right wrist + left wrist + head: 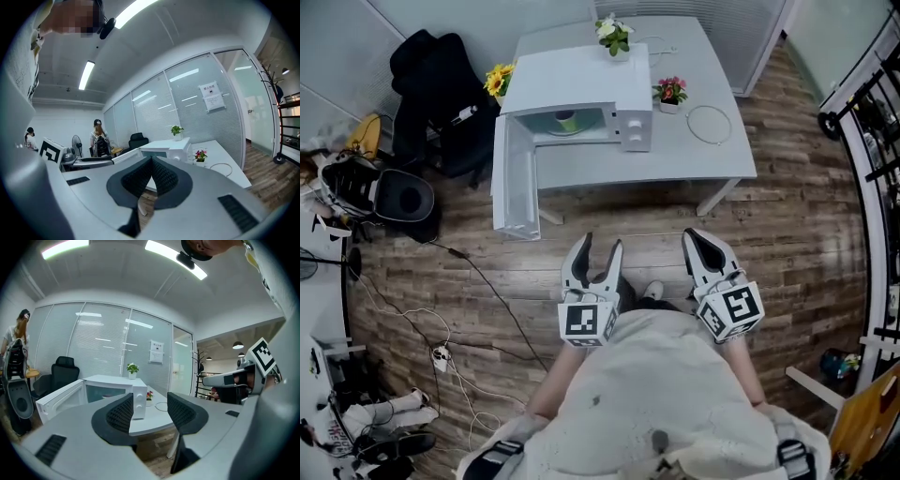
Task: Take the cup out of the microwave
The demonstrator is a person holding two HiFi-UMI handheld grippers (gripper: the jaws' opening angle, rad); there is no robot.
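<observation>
Only the head view shows the microwave [581, 103] interior: the cup [567, 119], greenish, stands inside the cavity on the turntable, with the door [514, 178] swung fully open to the left, out past the table [675, 159] edge. In the left gripper view the cavity appears only as a teal opening behind the raised door, and the cup cannot be made out there. The left gripper [601, 244] is held at waist height, well apart from the table. Its jaws stand spread with nothing between them, and through the gap the microwave's control panel is framed. The right gripper [696, 236], alongside it, has its jaws pressed together at the tips and pinches nothing. The right gripper view alone shows a standing fan [77, 140] and a person in a cap [98, 138] at the far side of the room. A white-flowered plant [613, 36] stands on top of the microwave, yellow flowers [498, 81] to its left, and a pink-flowered pot [669, 92] just beside its right side. A cable loop [709, 124] lies on the table near that pot. A black office chair [441, 94] stands left of the table. Open wood floor [628, 211] lies between both grippers and the table.
</observation>
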